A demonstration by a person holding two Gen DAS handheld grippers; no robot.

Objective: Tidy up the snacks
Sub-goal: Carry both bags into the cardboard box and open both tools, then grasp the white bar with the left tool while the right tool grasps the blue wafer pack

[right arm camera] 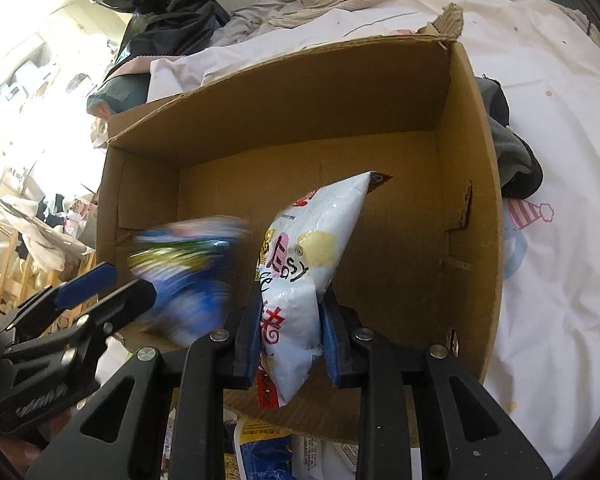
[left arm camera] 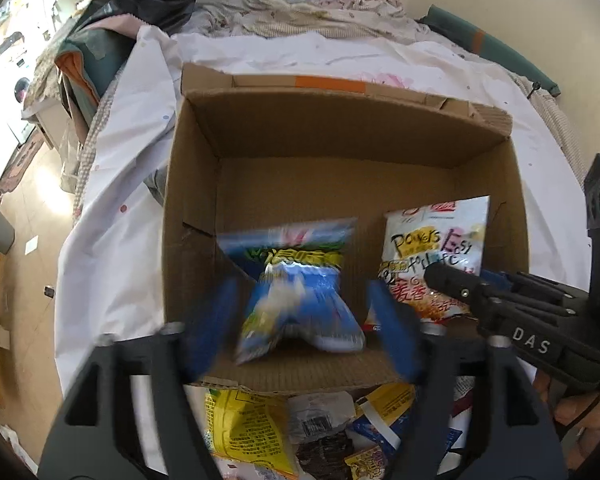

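- My right gripper [right arm camera: 290, 340] is clamped on the lower part of the white snack bag [right arm camera: 312, 256], holding it upright just inside the cardboard box [right arm camera: 284, 92].
- My left gripper [left arm camera: 300, 328] has its fingers spread wide. The blue snack bag [left arm camera: 296, 292] sits blurred between them, looks let go over the box.
- Both bags look light, puffy and slick, so I'd pinch near a sealed edge, not the air-filled middle.
- More snack packets [left arm camera: 244, 428] are piled in front of the box on the white sheet [right arm camera: 560, 200]. The near box wall is what I'd snag on.
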